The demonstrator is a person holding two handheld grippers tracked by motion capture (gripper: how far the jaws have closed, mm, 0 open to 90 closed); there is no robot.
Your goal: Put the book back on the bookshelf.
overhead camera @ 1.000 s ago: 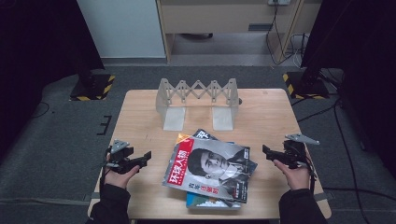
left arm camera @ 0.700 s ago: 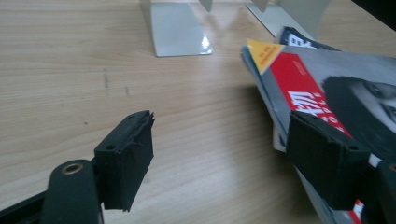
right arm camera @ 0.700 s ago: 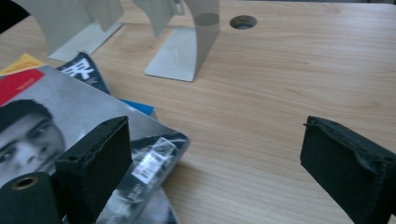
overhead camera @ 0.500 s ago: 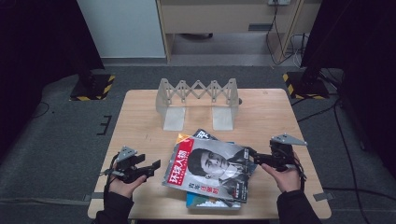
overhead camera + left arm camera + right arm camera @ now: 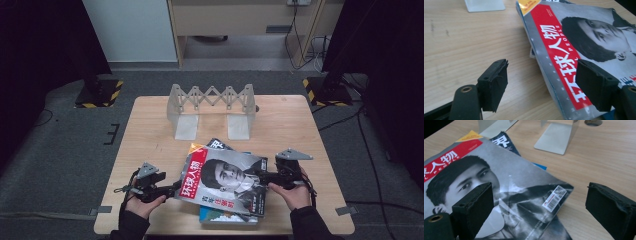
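While the wooden table point(image 5: 150, 130) carries an expanding metal book rack point(image 5: 212, 107) at the back, a loose stack of magazines point(image 5: 225, 182) lies near the front edge. If either side closes on the top cover alone, it may slide off. The left gripper point(image 5: 541, 83) and right gripper point(image 5: 537, 213) both gape wide, holding nothing.

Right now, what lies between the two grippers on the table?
In the high view, a stack of magazines lies between the left gripper and the right gripper, a portrait-cover issue on top.
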